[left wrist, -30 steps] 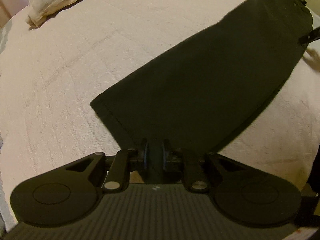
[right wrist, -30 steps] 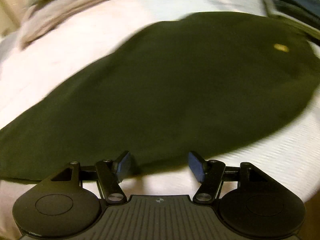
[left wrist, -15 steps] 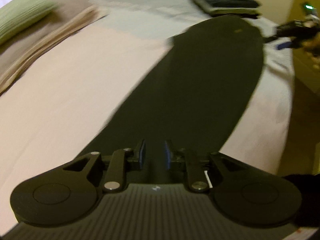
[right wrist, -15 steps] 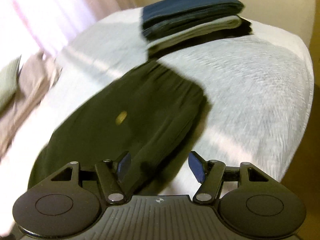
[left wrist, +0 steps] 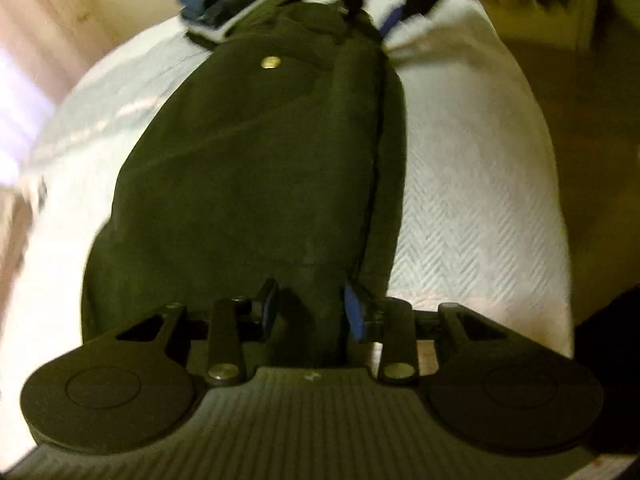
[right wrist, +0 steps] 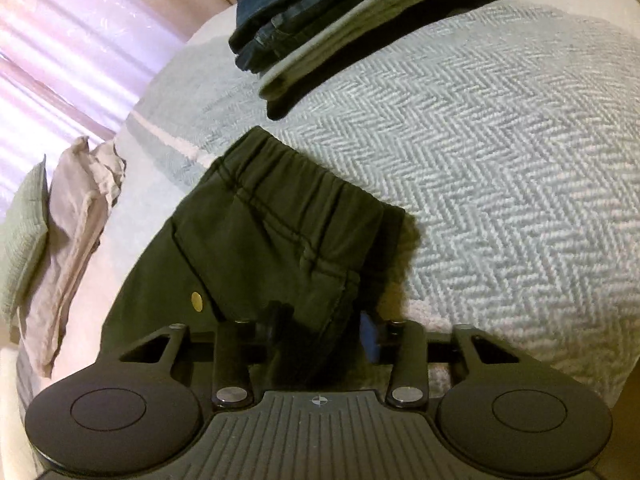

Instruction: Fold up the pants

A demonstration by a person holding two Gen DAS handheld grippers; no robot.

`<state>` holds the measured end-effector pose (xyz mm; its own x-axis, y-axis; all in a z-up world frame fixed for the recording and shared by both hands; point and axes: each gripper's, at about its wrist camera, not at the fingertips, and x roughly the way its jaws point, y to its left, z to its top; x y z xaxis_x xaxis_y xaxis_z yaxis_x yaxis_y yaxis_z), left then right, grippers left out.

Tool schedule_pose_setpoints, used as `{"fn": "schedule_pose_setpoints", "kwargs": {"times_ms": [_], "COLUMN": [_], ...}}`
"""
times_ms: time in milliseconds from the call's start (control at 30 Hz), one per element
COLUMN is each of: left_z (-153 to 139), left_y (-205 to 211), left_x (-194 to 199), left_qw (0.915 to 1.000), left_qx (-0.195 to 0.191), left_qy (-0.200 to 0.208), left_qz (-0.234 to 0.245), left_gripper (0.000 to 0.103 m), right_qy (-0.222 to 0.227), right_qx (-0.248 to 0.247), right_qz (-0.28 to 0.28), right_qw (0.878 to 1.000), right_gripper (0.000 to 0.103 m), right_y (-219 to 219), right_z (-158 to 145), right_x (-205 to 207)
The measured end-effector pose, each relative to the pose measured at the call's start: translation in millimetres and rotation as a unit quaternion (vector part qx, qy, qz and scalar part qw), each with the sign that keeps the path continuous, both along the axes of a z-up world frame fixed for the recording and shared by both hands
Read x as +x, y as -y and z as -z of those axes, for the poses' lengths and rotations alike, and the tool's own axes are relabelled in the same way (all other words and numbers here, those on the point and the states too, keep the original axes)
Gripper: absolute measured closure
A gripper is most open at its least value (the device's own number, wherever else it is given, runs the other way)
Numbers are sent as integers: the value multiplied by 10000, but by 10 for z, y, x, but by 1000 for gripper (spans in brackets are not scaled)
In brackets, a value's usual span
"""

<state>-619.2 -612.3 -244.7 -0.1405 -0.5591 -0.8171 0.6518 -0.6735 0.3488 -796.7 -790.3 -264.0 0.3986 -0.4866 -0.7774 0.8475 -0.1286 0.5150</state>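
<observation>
Dark green pants [left wrist: 248,160] lie lengthwise on the bed, waist at the far end, brass button [left wrist: 270,63] showing. My left gripper [left wrist: 311,311] is at their near end, and a bunch of fabric rises between its fingers. In the right wrist view the elastic waistband [right wrist: 288,184] and the button [right wrist: 196,300] are close. My right gripper [right wrist: 322,328] is at the waist's near corner with its fingers closed in on dark fabric. The left wrist view shows the right gripper [left wrist: 374,8] blurred at the waist.
A stack of folded clothes [right wrist: 352,12] sits beyond the waistband on the herringbone bedspread [right wrist: 500,160]. Beige cloth [right wrist: 76,216] and a green pillow [right wrist: 24,240] lie far left. The bed's edge and the floor [left wrist: 592,160] are right of the pants.
My left gripper has carried its end of the pants toward the waist, and its fingers stand wider apart. My right gripper moved to the waist corner and closed from open onto fabric.
</observation>
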Motion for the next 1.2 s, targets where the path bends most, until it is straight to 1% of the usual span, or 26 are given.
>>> {"fn": "schedule_pose_setpoints", "kwargs": {"times_ms": [33,67,100,133,200,233,300,333,367,400,433,467,500,533,567,600,667,767,800,867,933,1000,1033,1100,1167,1200], "left_z": [39,66,70,37,-84,-158,-228,-180,-144,-47,21,42,41,7,-23,-58,-196,-453,-521,-580,-571,-541,-496,-357,-156,-81], "left_y": [-35,-56,-67,-78,-71,-119,-188,-217,-202,-191,-165,-143,-139,-141,-172,-190,-203,-137,-79,58,308,544,675,884,969,961], "left_x": [-47,-79,-92,-97,-49,-13,-12,-50,-53,-72,-81,-84,-73,-51,-19,12,162,472,565,776,1012,1187,1303,1499,1696,1757], "left_qw": [9995,9986,9979,9982,9994,9992,9986,9983,9983,9983,9984,9984,9984,9982,9978,9977,9969,9928,9910,9877,9810,9749,9709,9624,9538,9526], "left_qx": [-81,-101,-94,-67,16,15,41,115,234,308,334,361,409,453,515,550,681,678,623,444,300,139,83,240,716,827], "left_qy": [193,326,397,328,62,-21,-95,-89,-119,-99,-28,-17,-62,-93,-115,-137,-365,-901,-989,-1055,-1126,-1212,-1243,-1345,-1387,-1362], "left_qz": [241,403,502,489,351,387,527,567,529,477,459,434,385,370,397,380,139,-415,-645,-1063,-1550,-1864,-2047,-2349,-2567,-2591], "left_gripper": [79,94,96,98,99,99,99,99,99,99,98,96,94,89,83,82,82,81,81,81,81,81,81,81,77,77], "right_qy": [-38,-42,-101,-145,-92,-154,-327,-335,-311,-296,-356,-490,-656,-725,-789,-891,-1203,-1439,-1381,-1078,-752,-672,-680,-717,-844,-838], "right_qx": [63,82,92,90,35,-15,3,139,265,277,200,143,85,42,-14,-116,-487,-1080,-1244,-1358,-1469,-1506,-1420,-960,-786,-701], "right_qz": [8,30,8,-5,1,-39,-172,-132,-66,-77,-129,-163,-140,-90,-49,-63,-181,-618,-807,-1390,-2121,-2699,-2880,-3050,-2885,-2760], "right_qw": [10000,10000,9999,9999,10000,9999,9993,9993,9991,9991,9991,9986,9977,9973,9969,9959,9914,9817,9793,9750,9632,9487,9446,9448,9505,9549], "right_gripper": [76,82,86,92,94,94,94,93,92,90,84,70,64,59,59,59,59,59,59,59,59,59,59,59,60,61], "right_y": [24,38,42,50,14,-12,-36,-25,-12,-6,-13,-24,-50,-72,-98,-121,-181,-239,-238,-164,-36,110,187,386,504,549], "right_z": [5,-6,-51,-99,-231,-266,-183,-66,33,67,58,26,-31,-85,-162,-239,-446,-693,-725,-692,-588,-451,-359,-114,30,60], "right_x": [-5,-10,-19,-39,-107,-119,-128,-144,-156,-153,-143,-136,-145,-170,-180,-151,-7,380,528,858,1242,1527,1609,1627,1417,1272]}}
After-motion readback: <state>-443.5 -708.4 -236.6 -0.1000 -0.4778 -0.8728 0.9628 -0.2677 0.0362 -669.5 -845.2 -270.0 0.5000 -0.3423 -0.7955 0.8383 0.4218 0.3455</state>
